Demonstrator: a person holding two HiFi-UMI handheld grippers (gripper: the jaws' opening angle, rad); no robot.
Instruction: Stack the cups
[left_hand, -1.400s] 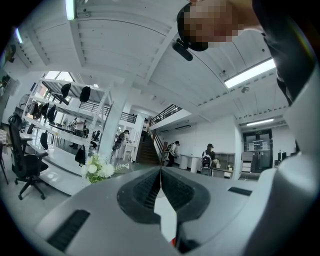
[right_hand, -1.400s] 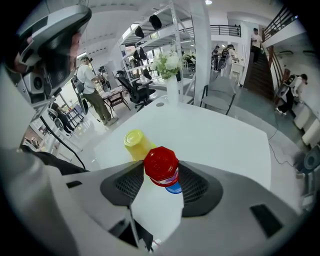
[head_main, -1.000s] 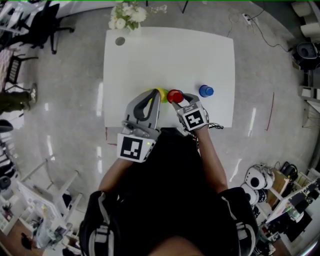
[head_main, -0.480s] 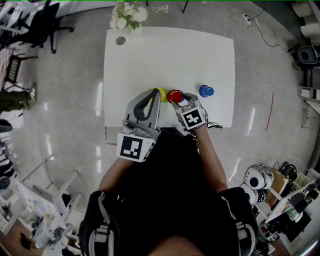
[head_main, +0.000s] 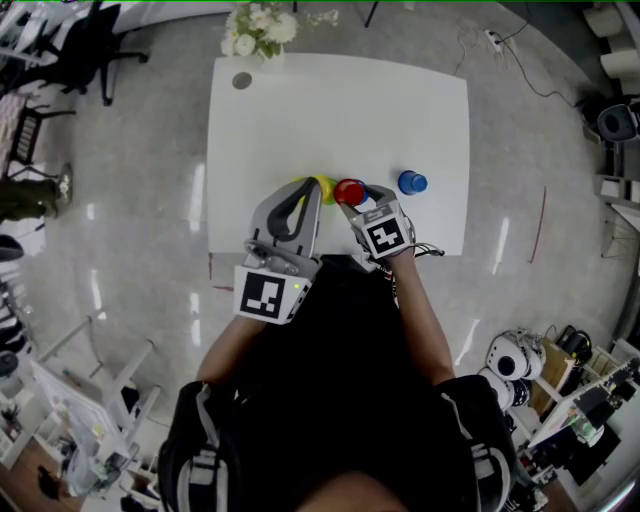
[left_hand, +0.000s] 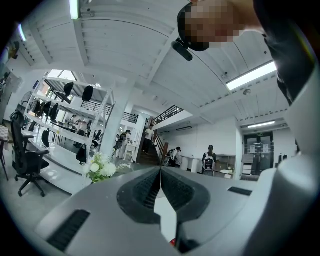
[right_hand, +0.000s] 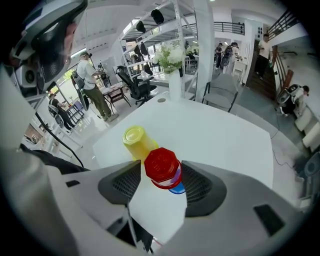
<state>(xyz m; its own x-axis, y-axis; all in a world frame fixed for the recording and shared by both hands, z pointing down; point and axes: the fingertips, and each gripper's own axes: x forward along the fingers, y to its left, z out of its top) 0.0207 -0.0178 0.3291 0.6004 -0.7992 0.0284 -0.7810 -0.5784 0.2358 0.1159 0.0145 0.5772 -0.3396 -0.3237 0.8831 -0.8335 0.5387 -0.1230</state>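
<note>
Right gripper view: right gripper (right_hand: 160, 172) jaws just opening, loose around red cup (right_hand: 161, 166), apparently seated on blue cup (right_hand: 176, 189); yellow cup (right_hand: 136, 140) and far blue cup (head_main: 412, 182) left to stack; left gripper (left_hand: 161, 172) closed, empty.

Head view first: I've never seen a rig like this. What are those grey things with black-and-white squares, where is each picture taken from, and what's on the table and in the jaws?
There is no robot here. A person holds a two-jaw gripper in each hand, and the marker cubes are part of those grippers. The head view looks down from the person's head. The other two cameras ride on the grippers. On the white table stand a yellow cup, a red cup and a blue cup. The left gripper is shut and empty. The right gripper has just been opening its jaws. The red cup stands between them, with something blue beneath it.
</note>
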